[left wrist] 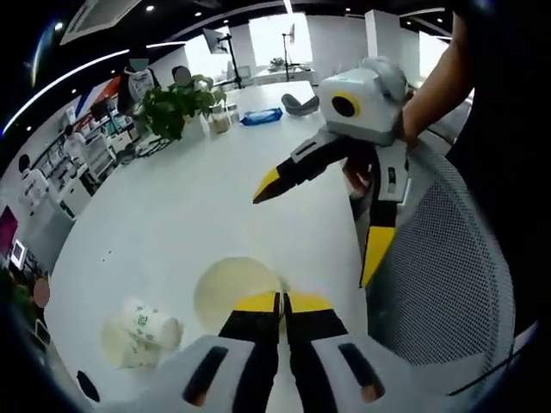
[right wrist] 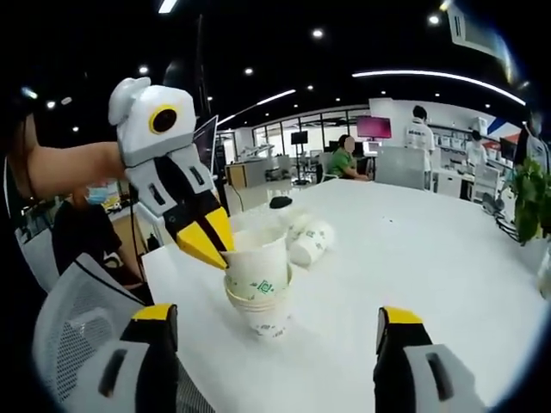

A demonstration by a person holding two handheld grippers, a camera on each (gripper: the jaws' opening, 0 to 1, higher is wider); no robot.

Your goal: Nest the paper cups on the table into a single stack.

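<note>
Left gripper (right wrist: 207,241) clenched on rim of top cup (right wrist: 258,262), nested in stack (right wrist: 261,305) near table (right wrist: 430,258) edge. Right gripper (right wrist: 275,331) released. Loose cups (right wrist: 308,239) lying behind.

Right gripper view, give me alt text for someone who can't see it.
The left gripper, yellow-tipped fingers shut, pinches the rim of the top white paper cup with green print on a short nested cup stack standing on the white table. More white paper cups lying on their sides sit behind, and the right gripper stands open.
</note>
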